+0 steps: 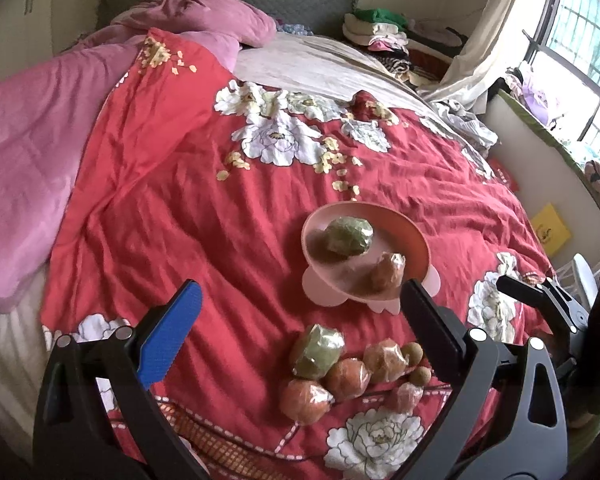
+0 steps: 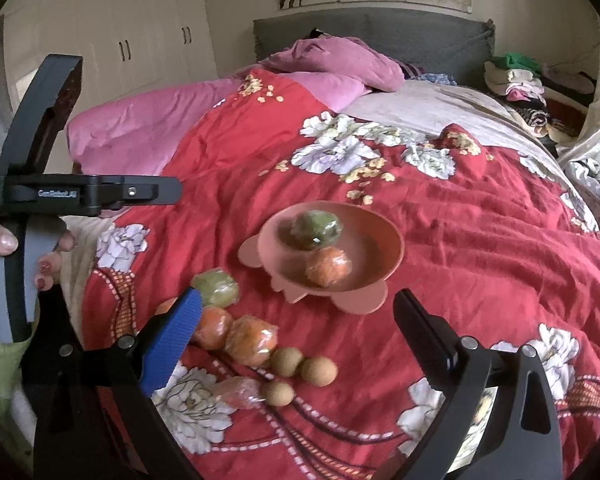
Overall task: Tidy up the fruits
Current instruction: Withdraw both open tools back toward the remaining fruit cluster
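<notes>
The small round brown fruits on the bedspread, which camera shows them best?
The right wrist view: three small brown fruits lie in the open between the fingers, unblocked. In the left wrist view only two show, small and tucked behind the wrapped orange fruits, beside the right-hand finger.

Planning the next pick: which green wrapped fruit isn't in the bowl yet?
The green wrapped fruit on the red bedspread, heading the loose row; the other sits in the pink bowl.
</notes>
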`<control>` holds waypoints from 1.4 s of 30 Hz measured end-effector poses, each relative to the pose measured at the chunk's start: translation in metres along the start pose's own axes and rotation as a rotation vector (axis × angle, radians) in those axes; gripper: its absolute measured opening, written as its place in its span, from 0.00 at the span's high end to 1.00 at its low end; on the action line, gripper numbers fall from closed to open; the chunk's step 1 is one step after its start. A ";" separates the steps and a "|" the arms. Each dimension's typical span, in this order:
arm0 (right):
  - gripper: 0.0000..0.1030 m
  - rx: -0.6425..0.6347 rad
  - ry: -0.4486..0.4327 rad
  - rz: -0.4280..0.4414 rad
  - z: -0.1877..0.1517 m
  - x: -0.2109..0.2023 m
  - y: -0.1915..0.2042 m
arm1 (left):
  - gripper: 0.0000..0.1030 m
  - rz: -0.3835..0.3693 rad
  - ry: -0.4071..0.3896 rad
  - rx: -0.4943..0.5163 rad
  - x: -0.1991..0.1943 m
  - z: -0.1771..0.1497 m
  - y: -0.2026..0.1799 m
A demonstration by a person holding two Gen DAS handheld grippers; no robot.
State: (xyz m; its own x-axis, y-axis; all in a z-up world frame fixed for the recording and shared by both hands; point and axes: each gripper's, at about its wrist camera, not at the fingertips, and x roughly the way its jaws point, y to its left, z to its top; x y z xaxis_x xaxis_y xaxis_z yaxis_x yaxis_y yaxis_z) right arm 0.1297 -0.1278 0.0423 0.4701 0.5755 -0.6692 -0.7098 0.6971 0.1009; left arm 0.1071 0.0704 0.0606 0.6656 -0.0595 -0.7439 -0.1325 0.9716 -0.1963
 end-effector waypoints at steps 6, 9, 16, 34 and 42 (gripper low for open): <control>0.07 -0.004 0.020 0.018 -0.007 -0.003 0.013 | 0.10 0.004 0.001 0.016 -0.006 -0.007 0.000; 0.07 -0.005 0.027 0.021 -0.009 -0.005 0.019 | 0.10 0.021 -0.005 0.035 -0.009 -0.010 -0.003; 0.07 -0.010 0.036 0.028 -0.017 -0.011 0.029 | 0.10 0.024 0.004 0.048 -0.013 -0.020 -0.003; 0.07 -0.025 0.069 0.020 -0.034 -0.017 0.045 | 0.10 0.025 0.049 0.075 -0.014 -0.050 -0.005; 0.07 -0.024 0.095 0.024 -0.043 -0.014 0.053 | 0.10 0.017 0.067 0.071 -0.011 -0.058 -0.002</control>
State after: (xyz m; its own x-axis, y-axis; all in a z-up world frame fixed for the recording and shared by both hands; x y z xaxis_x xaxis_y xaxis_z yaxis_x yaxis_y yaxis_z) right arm 0.0631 -0.1172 0.0248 0.4016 0.5477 -0.7340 -0.7334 0.6723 0.1004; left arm 0.0575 0.0555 0.0327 0.6129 -0.0562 -0.7881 -0.0888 0.9862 -0.1394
